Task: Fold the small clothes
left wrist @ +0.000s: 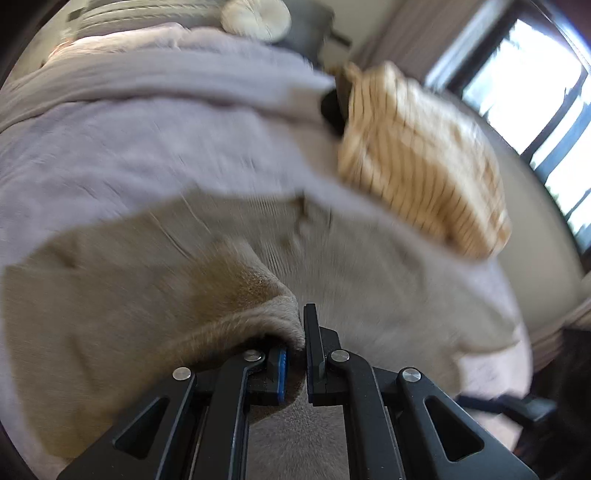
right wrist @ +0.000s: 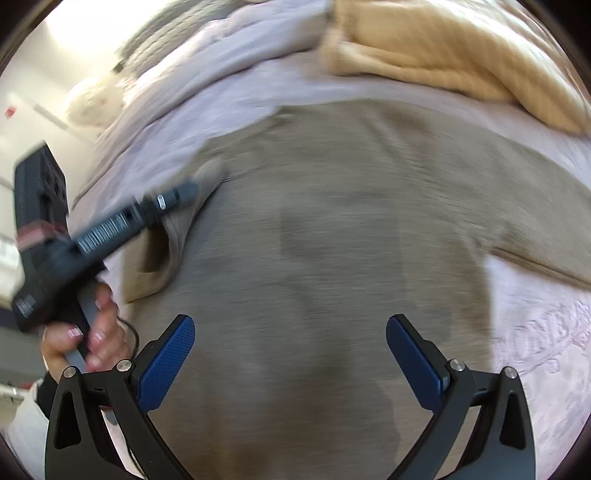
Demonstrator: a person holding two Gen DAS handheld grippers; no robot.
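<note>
A taupe garment (right wrist: 332, 258) is found spread across a bed covered by a pale lilac bedspread (right wrist: 207, 122); in the right wrist view it fills the centre of the frame, with bare bedspread showing from 2 to 4 o'clock. The left gripper (left wrist: 301, 354) is seen with its jaws drawn nearly together and a bunched fold of the garment's edge (left wrist: 273, 314) pinched between them; the cloth is lifted into a ridge running towards 9 o'clock in the left wrist view. The same gripper is observed at 9 o'clock in the right wrist view, held by a hand (right wrist: 92, 332) whose fingers are wrapped about its grip, the tip clamped on a raised fold at the garment's left margin. The right gripper (right wrist: 290, 354) is noted with its jaws set wide, nothing between them, above the garment's middle. A tan ribbed cloth (left wrist: 417, 155) lies on the bedspread at 2 o'clock in the left wrist view, beyond the garment; a cream round cushion (left wrist: 255, 16) is recorded at 12 o'clock; a window (left wrist: 535, 96) stands at 2 o'clock; both views are blurred.
</note>
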